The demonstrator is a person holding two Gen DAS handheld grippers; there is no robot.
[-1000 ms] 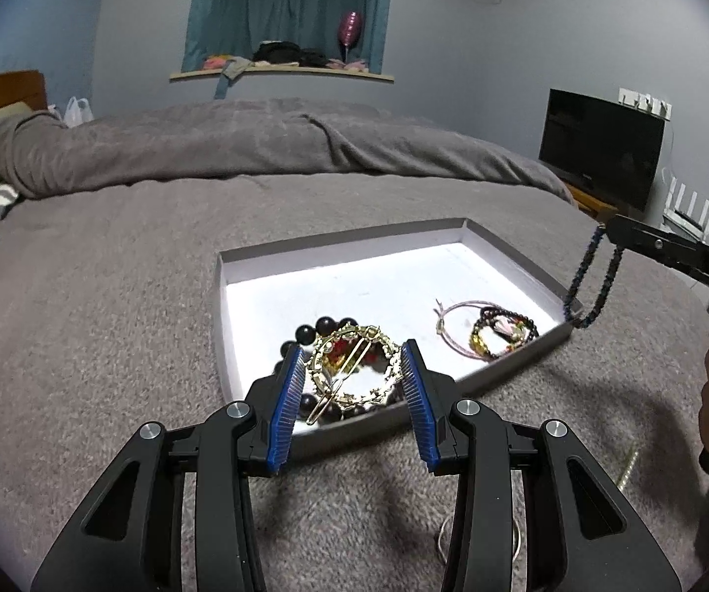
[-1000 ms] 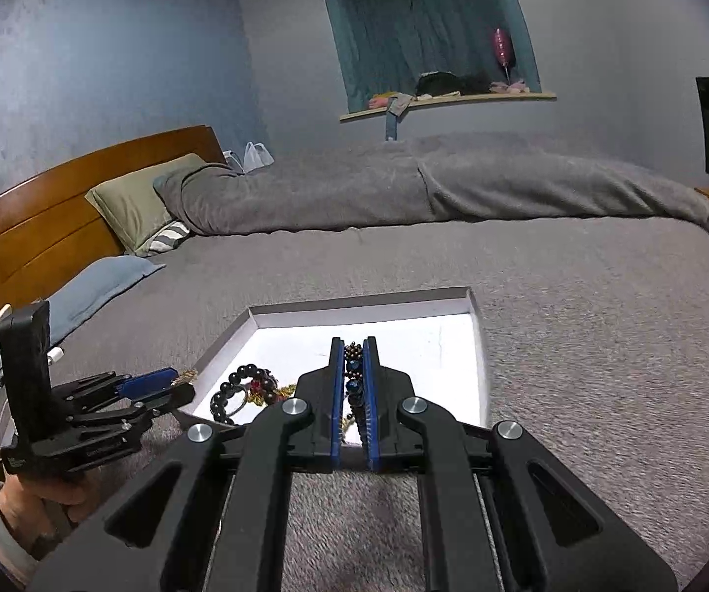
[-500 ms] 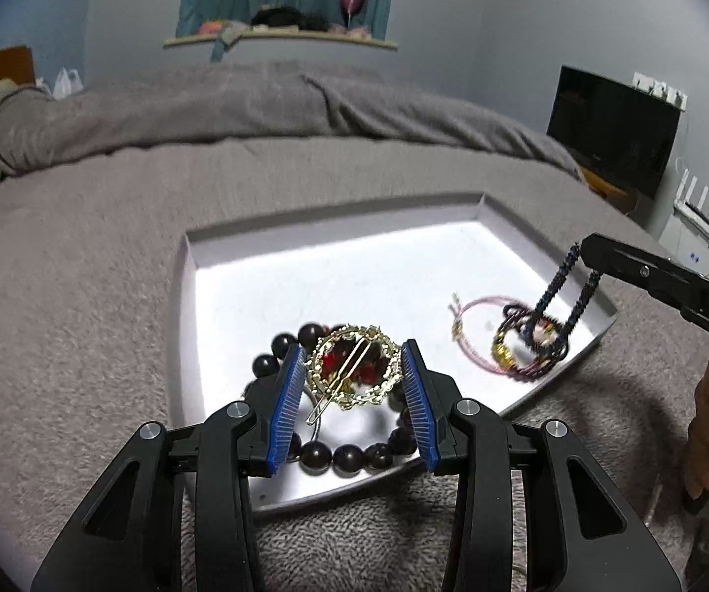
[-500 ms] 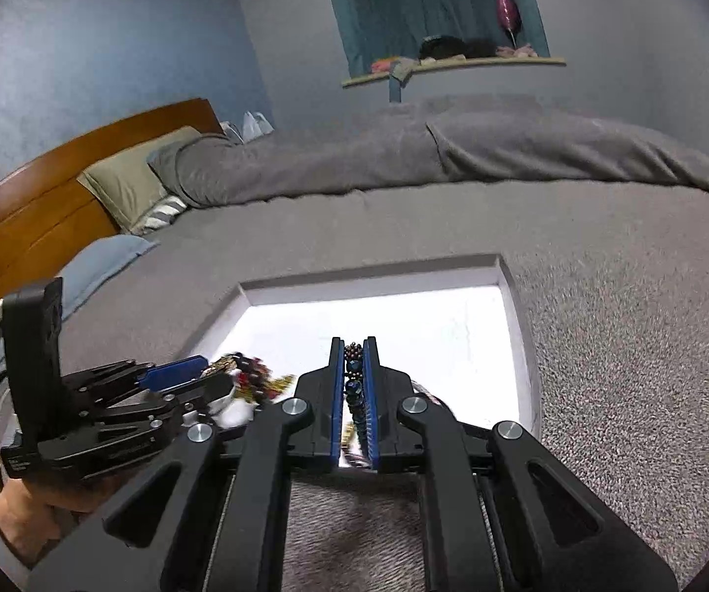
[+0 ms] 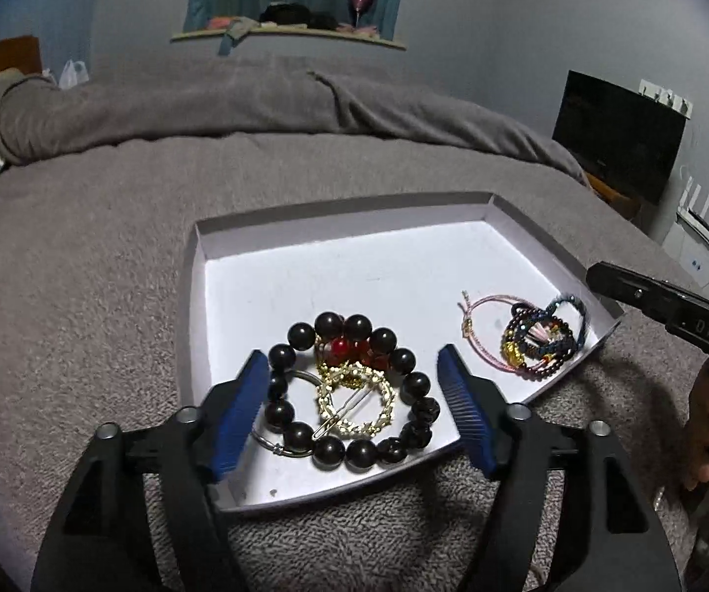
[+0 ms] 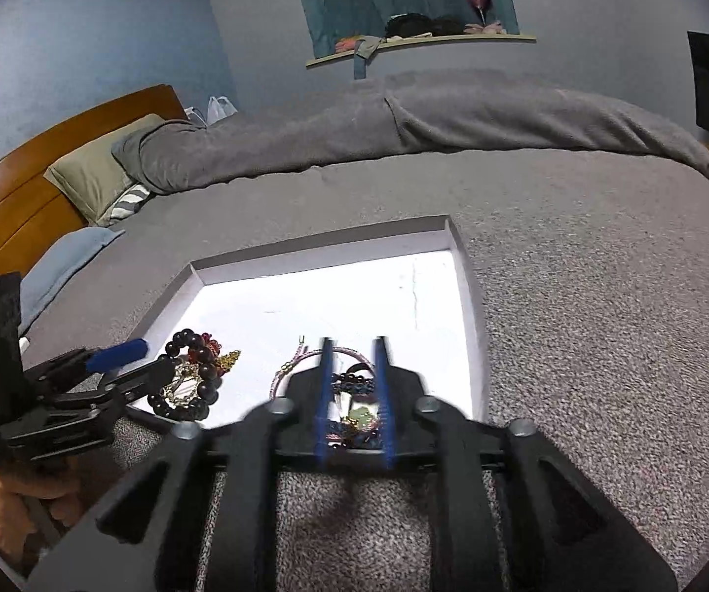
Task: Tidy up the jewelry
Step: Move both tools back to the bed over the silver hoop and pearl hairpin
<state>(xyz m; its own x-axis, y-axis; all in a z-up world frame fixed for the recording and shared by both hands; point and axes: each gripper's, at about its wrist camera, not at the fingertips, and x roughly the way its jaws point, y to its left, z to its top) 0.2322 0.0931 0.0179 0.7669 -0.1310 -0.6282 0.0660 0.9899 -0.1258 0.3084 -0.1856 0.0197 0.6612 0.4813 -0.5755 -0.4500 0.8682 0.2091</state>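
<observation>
Both your left tongs (image 5: 354, 399) and right tongs (image 6: 354, 399) are spread and empty; the jewelry lies in the tray (image 5: 354, 227) at lower centre. Next, lift clear and seek stray pieces.

A tray (image 5: 334, 227) lay on the bed (image 5: 83, 296). In its near left part, a hair clip (image 5: 356, 407) rested inside a ring of beads (image 5: 354, 389). In the near right corner sat a heap of bracelets (image 5: 541, 345), with a cord loop (image 5: 477, 325) at its left side. The left gripper (image 5: 354, 409) stood over the beads, the right gripper (image 6: 354, 394) over the heap. Behind the tray lay a rolled blanket (image 5: 255, 98).
</observation>
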